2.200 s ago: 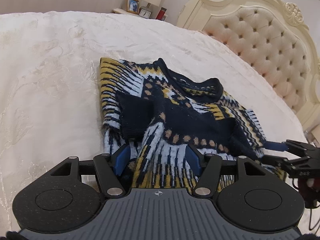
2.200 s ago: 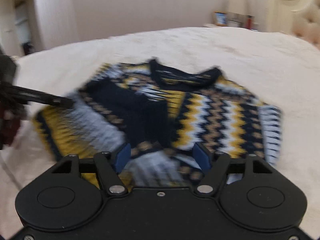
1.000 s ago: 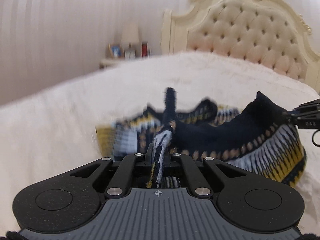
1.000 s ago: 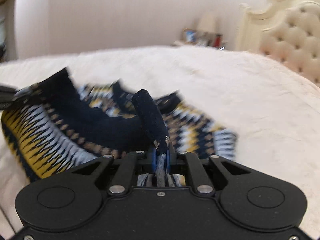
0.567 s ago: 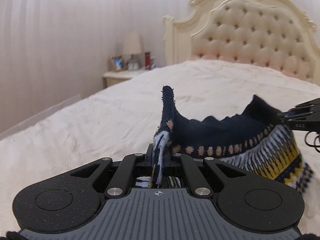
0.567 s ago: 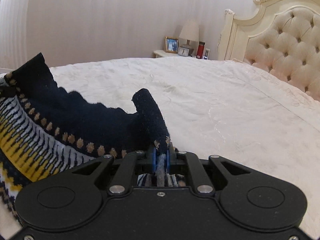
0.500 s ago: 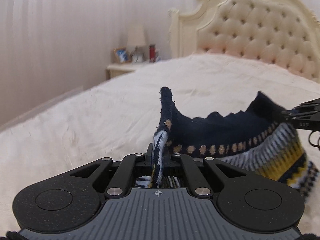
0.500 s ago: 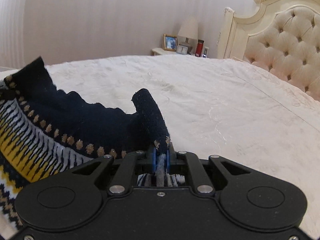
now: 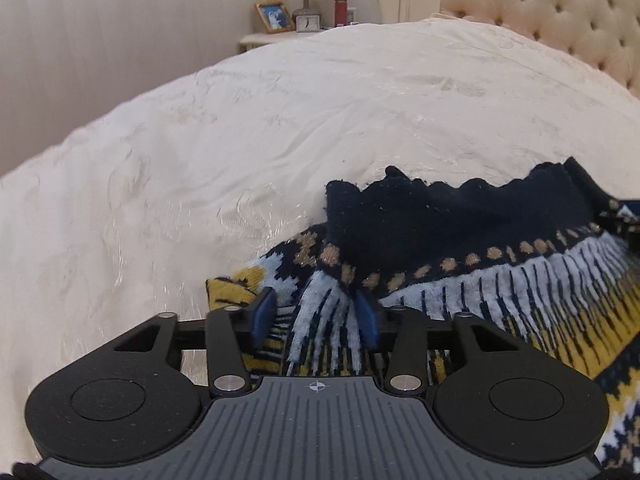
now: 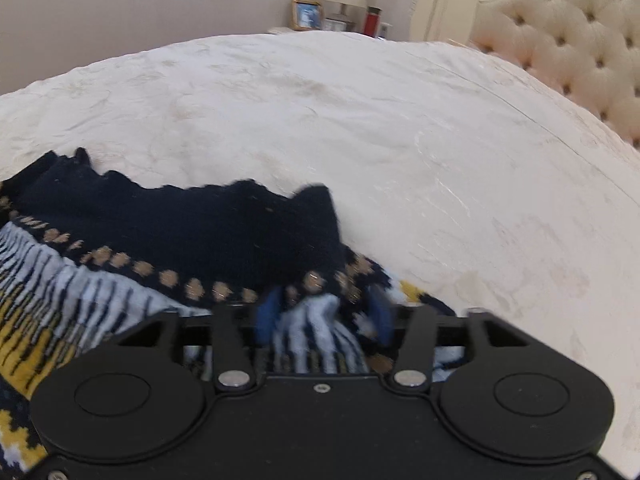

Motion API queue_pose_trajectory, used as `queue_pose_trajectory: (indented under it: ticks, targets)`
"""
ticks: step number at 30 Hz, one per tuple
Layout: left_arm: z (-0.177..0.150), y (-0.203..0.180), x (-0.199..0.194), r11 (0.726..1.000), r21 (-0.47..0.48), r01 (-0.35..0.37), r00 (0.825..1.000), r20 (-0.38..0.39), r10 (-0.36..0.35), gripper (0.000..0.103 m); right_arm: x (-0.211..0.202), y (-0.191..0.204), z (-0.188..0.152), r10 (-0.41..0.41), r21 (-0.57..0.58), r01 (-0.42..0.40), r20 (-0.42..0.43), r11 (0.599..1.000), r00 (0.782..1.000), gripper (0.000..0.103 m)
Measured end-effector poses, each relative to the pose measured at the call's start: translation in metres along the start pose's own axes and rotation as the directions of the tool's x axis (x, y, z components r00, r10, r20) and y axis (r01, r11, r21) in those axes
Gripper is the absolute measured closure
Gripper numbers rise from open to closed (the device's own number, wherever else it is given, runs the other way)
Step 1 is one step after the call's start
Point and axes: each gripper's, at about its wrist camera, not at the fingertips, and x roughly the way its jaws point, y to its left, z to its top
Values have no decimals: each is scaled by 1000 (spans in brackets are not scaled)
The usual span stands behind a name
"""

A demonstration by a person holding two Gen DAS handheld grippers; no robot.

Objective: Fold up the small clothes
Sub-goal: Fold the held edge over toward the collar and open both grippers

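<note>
Cream, faintly patterned bedspread [image 9: 248, 168] covers the whole bed and carries the work. Nearest in the left wrist view, the left tongs [image 9: 316, 318] have their jaws opening, the blue pads apart on either side of a white-and-navy fringe of the navy, yellow and white patterned knit sweater [image 9: 500, 280]; the fabric lies between them but is no longer pinched. In the right wrist view the right tongs [image 10: 324, 316] do likewise, jaws opening with the sweater's other corner slack between blurred blue pads.

Beyond both tools, the dark navy hem band with its row of tan dots lies doubled over the patterned body, its wavy edge resting on the bedspread, so the sweater sits folded right in front of the tongs.

This looks like the release at the end of a fold. To do it well, let both sides go evenly, spread the jaws fully before drawing back so the loose knit does not snag a pad, and pull away low and straight so the hem stays aligned.

Farther off stand the tufted cream headboard [image 10: 580, 36] and a nightstand with a lamp, framed picture [image 9: 274, 17] and red bottle [image 10: 373, 21].
</note>
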Motion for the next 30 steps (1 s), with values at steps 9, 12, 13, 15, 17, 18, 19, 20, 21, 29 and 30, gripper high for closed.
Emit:
queue_pose_trajectory:
  ticks: [9,12,13,15,17,18,19,20,21,29,30]
  targets:
    - [-3,13,-42,1000,-24,13,1000,14,-12,27,-50,-44,-13,90,219,-105,78,970,993,25]
    - [-12,9,-65,999,-16,39,999,7,-39,26,-71,-46,-21,149,247,-168,91,954,985,23]
    - [-16,5,-72,999,0,39,999,8,-39,26,-77,-44,-25,161,246,-177,84,953,983,23]
    - [-25,-5,-83,998,37,46,999,7,-47,26,-84,-36,-30,172,226,-182,65,957,983,23]
    - [-34,-15,-87,995,74,60,998,-2,-60,26,-89,-26,-35,178,192,-183,43,964,983,23]
    - [-40,-20,-89,993,96,62,998,-14,-61,26,-91,-22,-39,179,174,-182,33,968,983,23]
    - [-46,-24,-89,991,115,61,998,-28,-59,26,-92,-18,-41,183,160,-185,22,970,983,23]
    - [-52,-27,-87,989,133,58,998,-43,-52,26,-94,-15,-45,190,149,-189,8,971,982,23]
    - [-58,-29,-85,989,142,49,997,-62,-40,26,-96,-13,-50,190,136,-187,-9,973,982,23]
    - [-87,-6,-62,998,61,16,988,-153,-7,9,-84,-21,-94,105,87,-91,-177,992,979,15]
    - [-88,-3,-60,999,36,20,987,-159,-14,6,-82,-27,-98,110,124,-89,-182,988,977,13]
